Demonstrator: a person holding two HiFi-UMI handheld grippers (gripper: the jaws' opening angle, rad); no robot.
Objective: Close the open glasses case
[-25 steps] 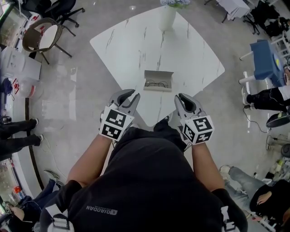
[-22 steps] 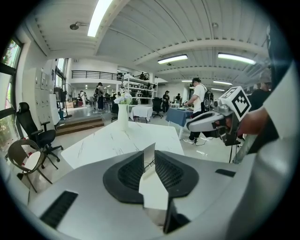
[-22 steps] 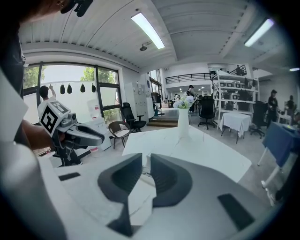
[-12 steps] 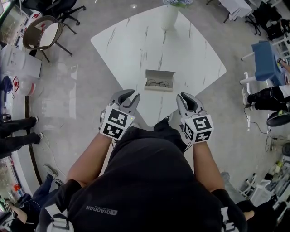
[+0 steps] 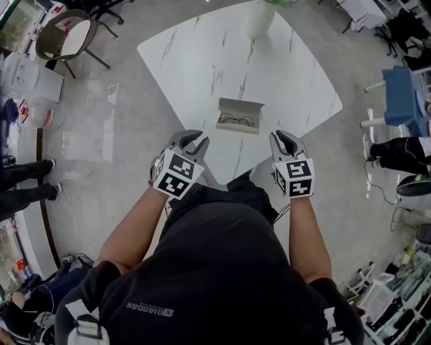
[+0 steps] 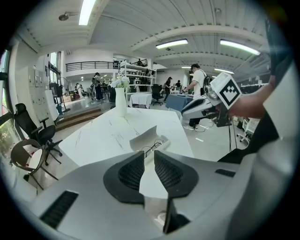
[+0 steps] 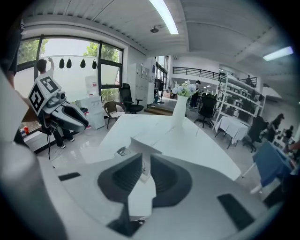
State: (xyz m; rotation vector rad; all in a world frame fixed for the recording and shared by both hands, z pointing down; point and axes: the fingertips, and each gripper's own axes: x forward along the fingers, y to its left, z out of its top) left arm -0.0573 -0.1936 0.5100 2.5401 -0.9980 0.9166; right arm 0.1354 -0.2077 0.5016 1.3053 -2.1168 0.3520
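The open grey glasses case (image 5: 239, 114) lies on the white marble table (image 5: 202, 67) near its front corner, lid raised at the far side, dark-rimmed glasses (image 5: 237, 122) inside. My left gripper (image 5: 192, 140) hovers at the table's near edge, left of the case and short of it. My right gripper (image 5: 283, 140) hangs over the floor off the right front edge. Both have jaws almost together with nothing between them. In the left gripper view the case (image 6: 149, 139) shows just beyond the left gripper (image 6: 149, 153). In the right gripper view it (image 7: 146, 147) sits past the right gripper (image 7: 146, 157).
A white vase (image 5: 261, 20) with flowers stands at the table's far corner. A round chair (image 5: 64, 42) is at the far left, a blue table (image 5: 404, 91) at the right. People's legs (image 5: 23, 192) show on the left floor.
The head view has shifted a little. Both grippers have edged slightly forward toward the table. The case has not moved and its lid stays up.
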